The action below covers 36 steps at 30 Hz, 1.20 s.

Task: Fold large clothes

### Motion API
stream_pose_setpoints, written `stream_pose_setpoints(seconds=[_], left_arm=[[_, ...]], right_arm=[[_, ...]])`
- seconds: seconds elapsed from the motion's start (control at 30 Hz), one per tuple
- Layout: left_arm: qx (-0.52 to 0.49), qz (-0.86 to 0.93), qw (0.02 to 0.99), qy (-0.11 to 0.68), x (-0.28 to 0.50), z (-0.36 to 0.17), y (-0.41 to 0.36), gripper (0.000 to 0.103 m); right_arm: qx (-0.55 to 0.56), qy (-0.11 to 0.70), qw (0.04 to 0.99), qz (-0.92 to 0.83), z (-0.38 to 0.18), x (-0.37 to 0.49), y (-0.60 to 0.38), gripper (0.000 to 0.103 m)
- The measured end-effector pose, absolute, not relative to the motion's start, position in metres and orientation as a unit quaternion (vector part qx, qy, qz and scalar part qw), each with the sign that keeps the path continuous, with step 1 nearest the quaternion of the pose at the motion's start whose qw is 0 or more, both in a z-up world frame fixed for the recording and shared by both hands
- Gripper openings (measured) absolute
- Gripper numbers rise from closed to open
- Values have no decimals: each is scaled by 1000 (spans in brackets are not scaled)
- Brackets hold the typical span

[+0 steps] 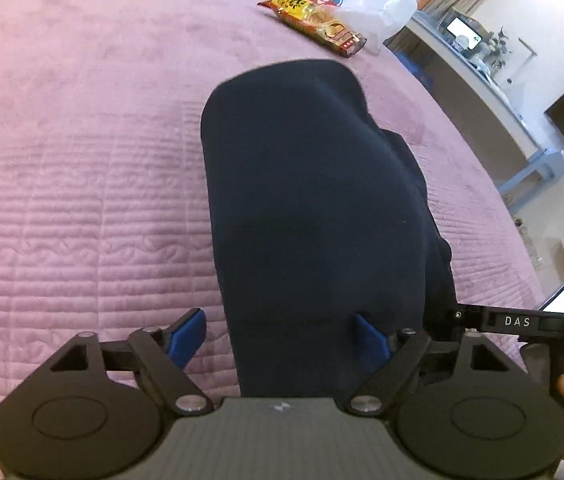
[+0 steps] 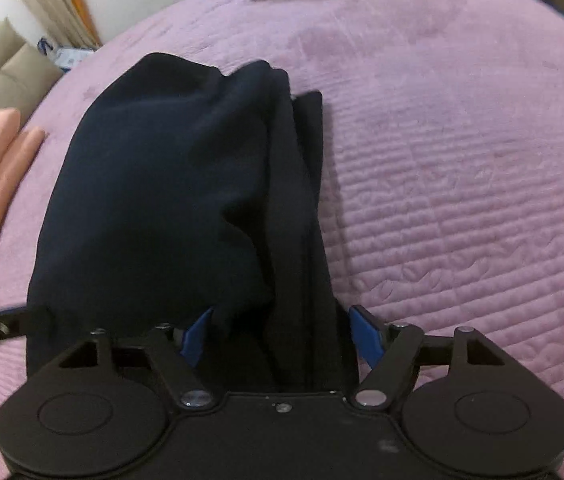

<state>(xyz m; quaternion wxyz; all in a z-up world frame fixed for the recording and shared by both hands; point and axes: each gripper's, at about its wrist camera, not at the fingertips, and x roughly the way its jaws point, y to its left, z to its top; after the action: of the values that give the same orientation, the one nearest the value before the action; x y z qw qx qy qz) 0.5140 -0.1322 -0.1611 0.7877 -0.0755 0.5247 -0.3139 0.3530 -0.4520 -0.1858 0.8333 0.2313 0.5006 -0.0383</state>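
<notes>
With my left gripper and right gripper both spread wide, I am treating the dark garment as soft, floppy cloth, best pinched at its near edge.

The dark garment's near end is hidden behind both gripper bodies.

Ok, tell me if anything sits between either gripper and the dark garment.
Nothing visible does. The dark garment already lies between the open jaws of the left gripper and the right gripper. The snack packet and plastic bag lie well beyond it.
</notes>
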Motion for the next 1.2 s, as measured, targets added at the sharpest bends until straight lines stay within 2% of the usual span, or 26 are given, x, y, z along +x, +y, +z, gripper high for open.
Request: stream_pose_setpoints(seconds=[0.07,0.13,0.37,0.43,0.53,0.63,0.67,0.7,0.77,0.8,0.83,0.93,1.07,1.2], left_arm=[[-100,-320,777,532,518,-172,-129,90],[-129,-321,766,542,523,-181,-126,94],[-228,-343,718,561,532,-208,-120,94],[-237,-350,717,554,532,-211,-126,95],[-237,-348,722,549,533,-215,-142,102],[-237,-337,734,540,535,-215,-154,103],[-240,-333,737,537,535,-215,-156,103],[-238,-329,743,532,535,-214,-158,98],[-222,-329,755,521,532,-208,-162,87],[-213,-330,761,516,530,-204,-161,78],[-214,-331,764,511,528,-200,-160,70],[-218,-359,775,473,521,-180,-152,56],[-180,-401,796,415,501,-132,-146,56],[-195,-427,795,383,467,-86,-109,56]], right_arm=[[219,502,836,-33,-189,356,-454,103],[207,503,839,-19,-189,358,-455,103],[212,482,850,8,-195,350,-459,103],[210,478,853,11,-195,348,-455,103],[220,470,854,45,-197,350,-450,103],[218,464,857,55,-199,354,-446,103],[219,462,857,60,-198,355,-446,99],[224,460,857,66,-197,355,-446,89],[243,454,853,80,-198,355,-447,77],[250,452,852,86,-199,355,-448,71],[255,449,852,91,-199,354,-449,70],[258,429,855,134,-186,350,-440,68],[251,391,873,149,-148,337,-414,64],[250,351,889,154,-99,302,-395,61]])
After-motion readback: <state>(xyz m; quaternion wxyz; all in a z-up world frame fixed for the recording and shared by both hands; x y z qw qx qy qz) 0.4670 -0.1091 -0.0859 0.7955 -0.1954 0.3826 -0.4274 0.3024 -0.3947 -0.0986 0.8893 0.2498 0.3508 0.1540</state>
